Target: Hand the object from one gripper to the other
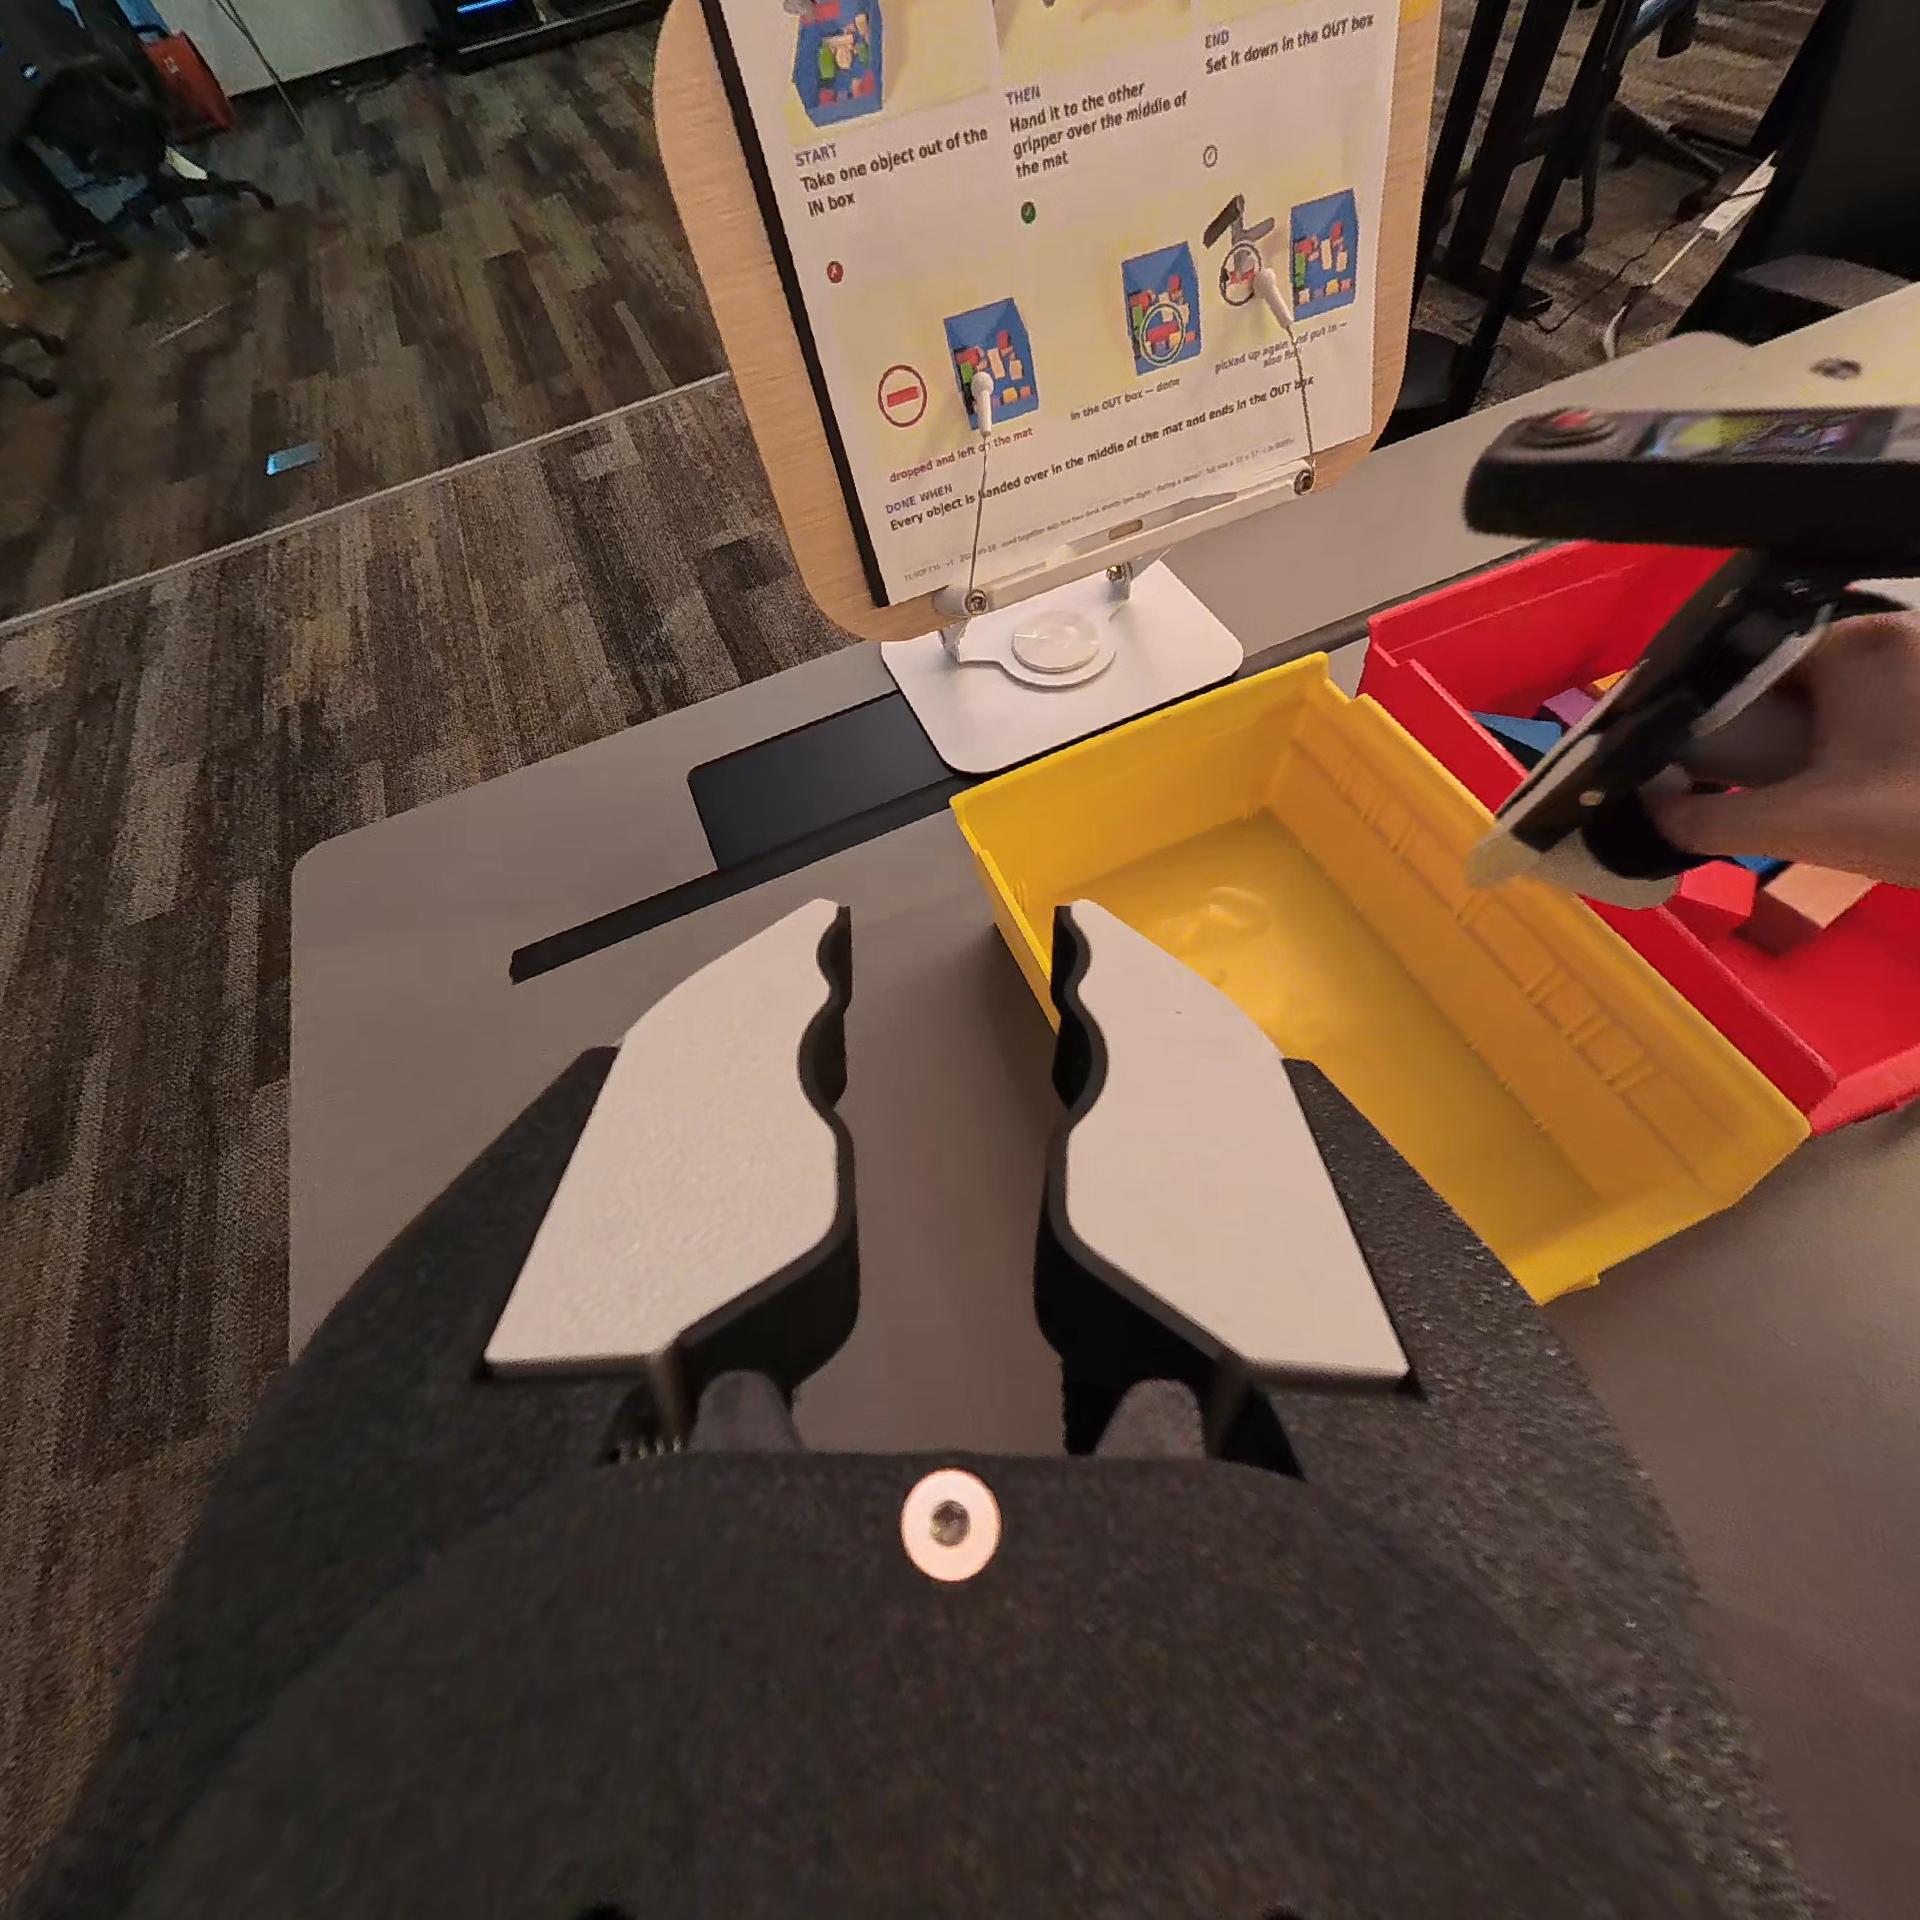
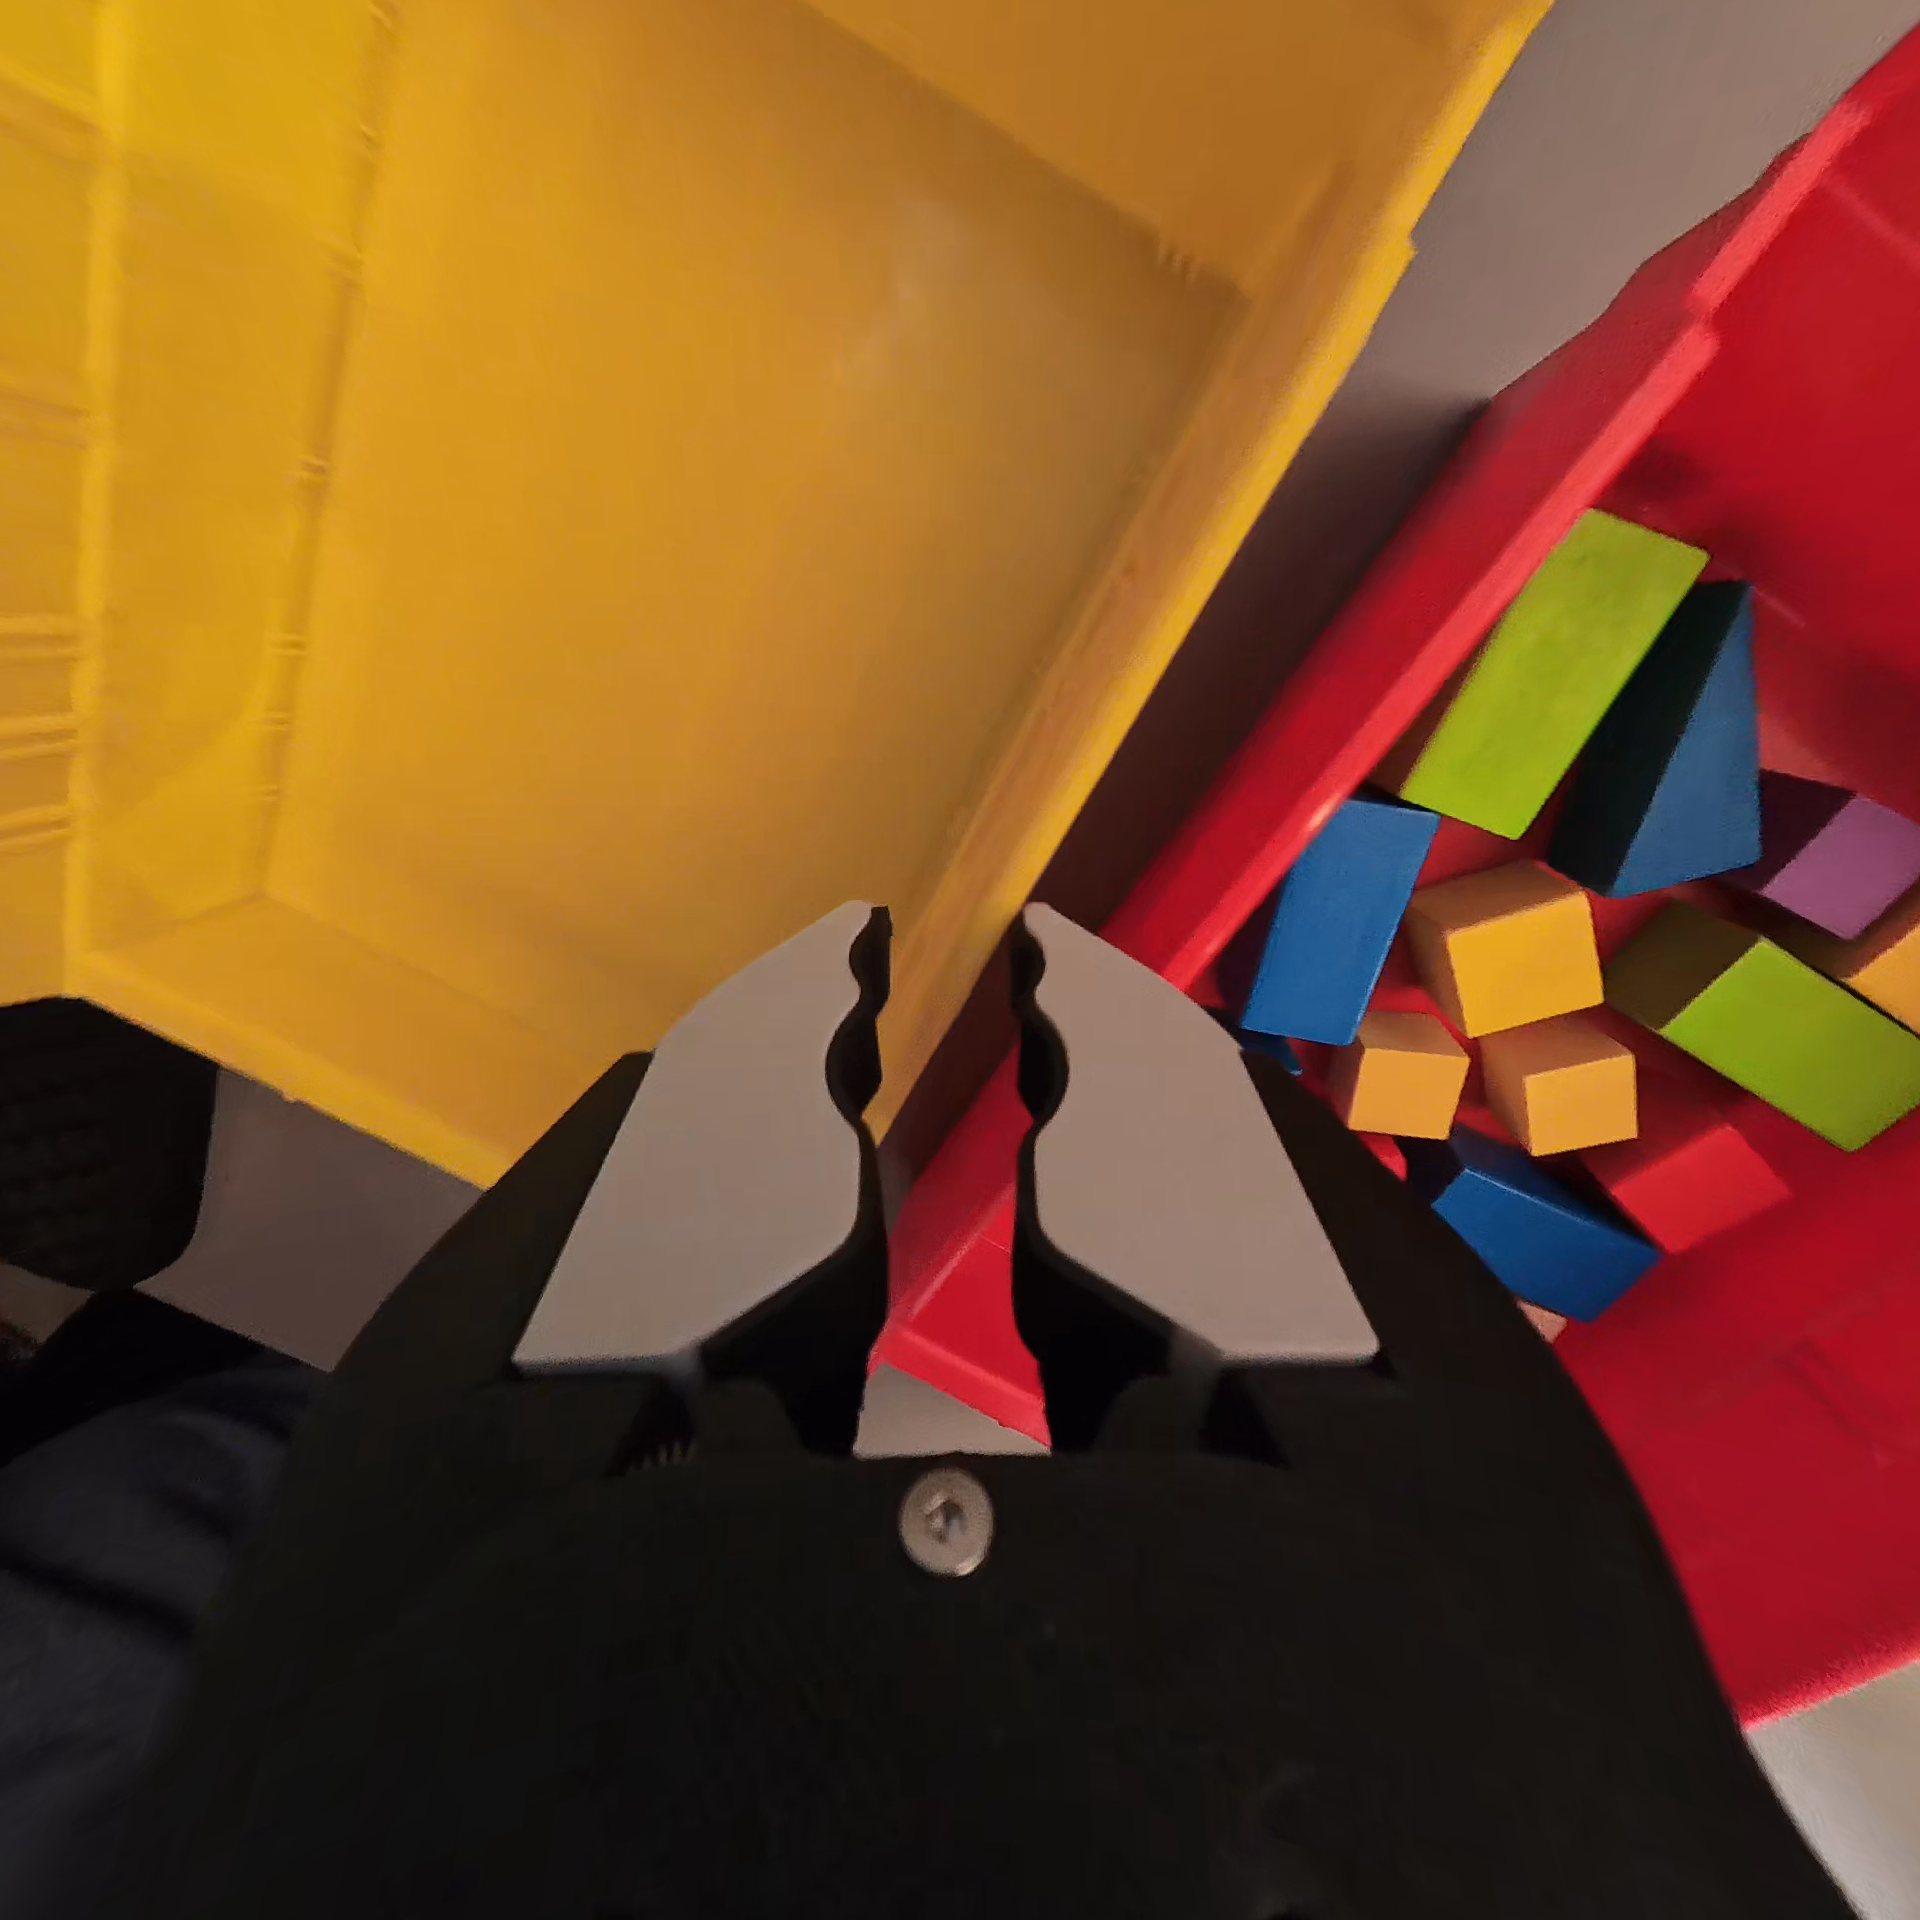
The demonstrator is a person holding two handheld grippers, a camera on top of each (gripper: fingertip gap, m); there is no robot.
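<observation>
My left gripper [image 1: 951, 914] is open and empty, held over the grey table just left of an empty yellow bin [image 1: 1340, 935]. My right gripper [image 2: 951, 920] is open and empty. It points down over the edge where the yellow bin [image 2: 675, 499] meets a red bin [image 2: 1766, 343]. The red bin holds several coloured wooden blocks: a green block [image 2: 1548, 675], a blue wedge [image 2: 1683, 769], a blue block [image 2: 1335, 920], orange cubes [image 2: 1512, 951] and a purple block [image 2: 1844, 862]. In the left wrist view the right gripper [image 1: 1558, 831], held by a hand, hovers over the red bin [image 1: 1558, 623].
An instruction board on a white stand [image 1: 1060, 675] stands behind the bins at the table's far edge. A black mat [image 1: 810, 790] lies on the table left of the bins. Carpeted floor lies beyond the table's left edge [image 1: 301, 1039].
</observation>
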